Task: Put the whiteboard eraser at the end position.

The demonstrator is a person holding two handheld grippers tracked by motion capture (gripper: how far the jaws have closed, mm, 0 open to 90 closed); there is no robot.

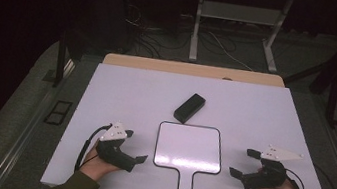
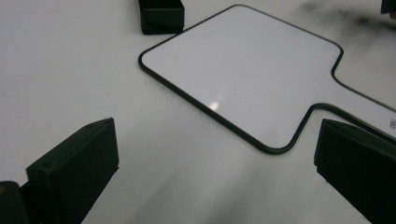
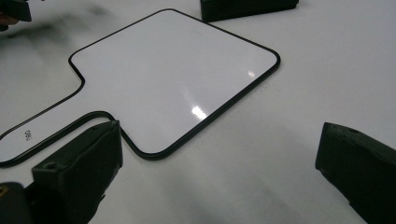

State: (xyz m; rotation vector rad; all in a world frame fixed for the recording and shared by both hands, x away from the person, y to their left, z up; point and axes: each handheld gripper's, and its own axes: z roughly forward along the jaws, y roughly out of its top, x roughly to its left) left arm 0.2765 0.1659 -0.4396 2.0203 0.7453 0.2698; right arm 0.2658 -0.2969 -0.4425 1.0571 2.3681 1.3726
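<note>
A small white paddle-shaped board with a black rim [image 1: 189, 147] [image 2: 243, 70] [image 3: 173, 70] lies flat at the table's front middle, its handle toward me. Just behind it sits a black rectangular block [image 1: 189, 108] [image 2: 161, 16] [image 3: 247, 8], like an eraser. My left gripper [image 1: 134, 146] [image 2: 215, 172] rests on the table left of the board, open, nothing between its jaws. My right gripper [image 1: 241, 162] [image 3: 219, 172] rests to the board's right, also open and empty. Both point inward at the board, apart from it.
The white tabletop [image 1: 121, 92] has a wooden strip [image 1: 160, 65] along its far edge. Beyond it stand white desk legs [image 1: 196, 28] and loose cables [image 1: 149, 41] on a dark floor. Black posts [image 1: 62, 53] flank the table.
</note>
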